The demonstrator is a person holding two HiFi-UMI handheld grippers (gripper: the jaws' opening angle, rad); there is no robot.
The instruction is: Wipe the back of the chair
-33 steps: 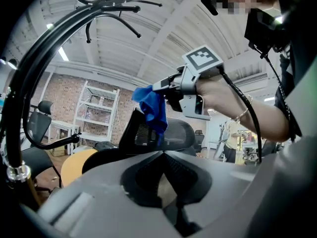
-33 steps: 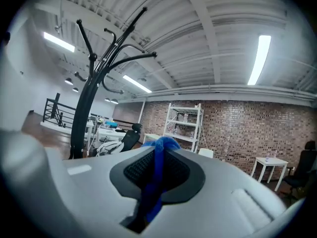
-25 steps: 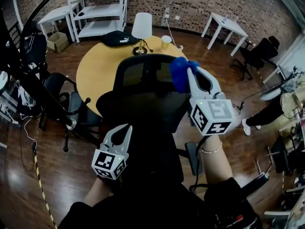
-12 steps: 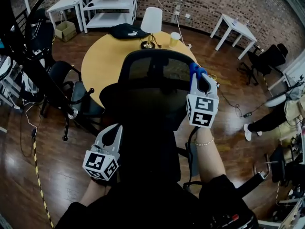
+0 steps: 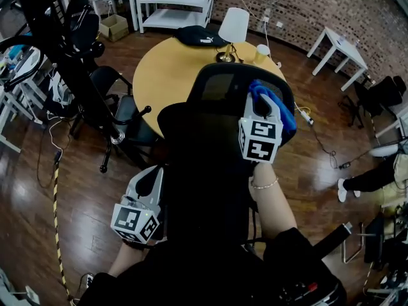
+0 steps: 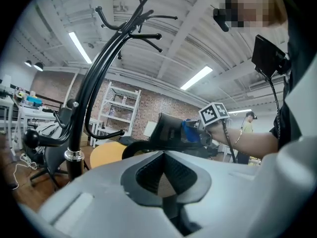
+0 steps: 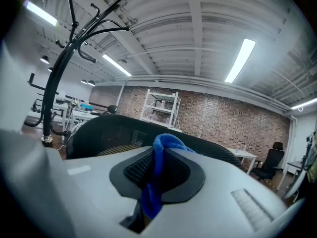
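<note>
"While the right gripper (image 5: 261, 104) is sitting up at the chair back (image 5: 220, 94), what is it holding?"

"It is holding a blue cloth (image 7: 154, 182). Its jaws are pinching tight on the cloth, and a bit of cloth is poking out past the tips."

"Where is the cloth lying on the chair?"

"It is lying against the top edge of the chair back, over on the right side."

"And what is the left gripper (image 5: 150, 182) doing?"

"It is hanging low at the left side of the chair, well below the top of the chair back. Its jaws are pressing together, and nothing is sitting between them."

"What is standing past the chair?"

"A round yellow table (image 5: 159, 75) is standing just beyond the chair. A white lamp (image 5: 233, 24) and a cup (image 5: 262, 50) are standing on the table's far side, away from the chair. A black coat stand (image 6: 79, 128) is rising up to the left of the chair."
</note>
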